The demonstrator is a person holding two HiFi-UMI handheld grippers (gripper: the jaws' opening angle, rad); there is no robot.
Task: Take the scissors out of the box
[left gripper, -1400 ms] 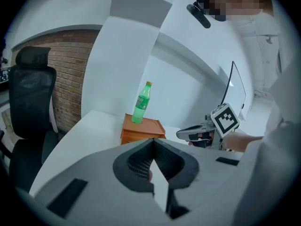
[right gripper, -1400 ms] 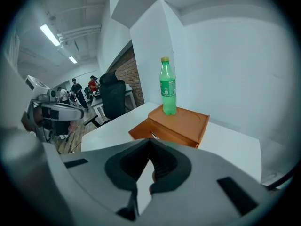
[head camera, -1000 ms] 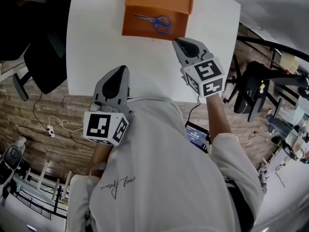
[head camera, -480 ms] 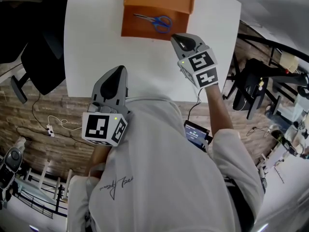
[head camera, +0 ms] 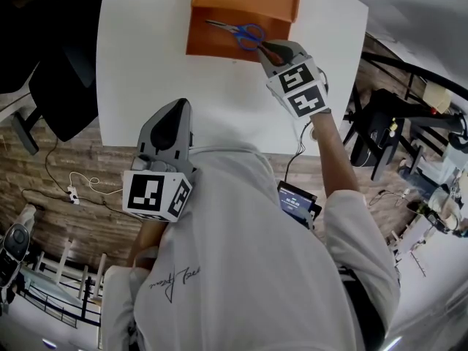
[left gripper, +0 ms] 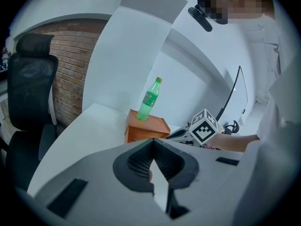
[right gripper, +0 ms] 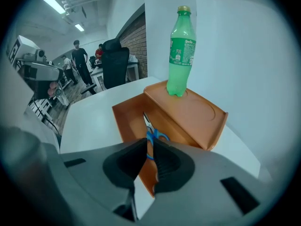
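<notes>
The scissors (head camera: pixel 238 31) with blue handles lie in the low open tray of the orange box (head camera: pixel 212 47) at the far side of the white table (head camera: pixel 146 64). In the right gripper view the scissors (right gripper: pixel 151 131) point away from me inside the box (right gripper: pixel 126 119). My right gripper (head camera: pixel 265 47) hangs tilted down at the tray's right end, right at the blue handles. Its jaws have just been opening and stand a little apart, the handle showing in the narrow gap (right gripper: pixel 149 144) without being pressed. My left gripper (head camera: pixel 181 105) rests over the table's near edge, its tips together (left gripper: pixel 153 140).
A green bottle (right gripper: pixel 181 51) stands upright on the box's raised lid part, close behind the scissors. A black office chair (head camera: pixel 62 86) stands left of the table. A tablet (head camera: pixel 296 203) lies lower right by the person. People stand far off in the room (right gripper: pixel 77 55).
The right gripper has moved forward and down from the table's middle to the box's right end, over the scissors' handles. The left gripper has stayed in place.
</notes>
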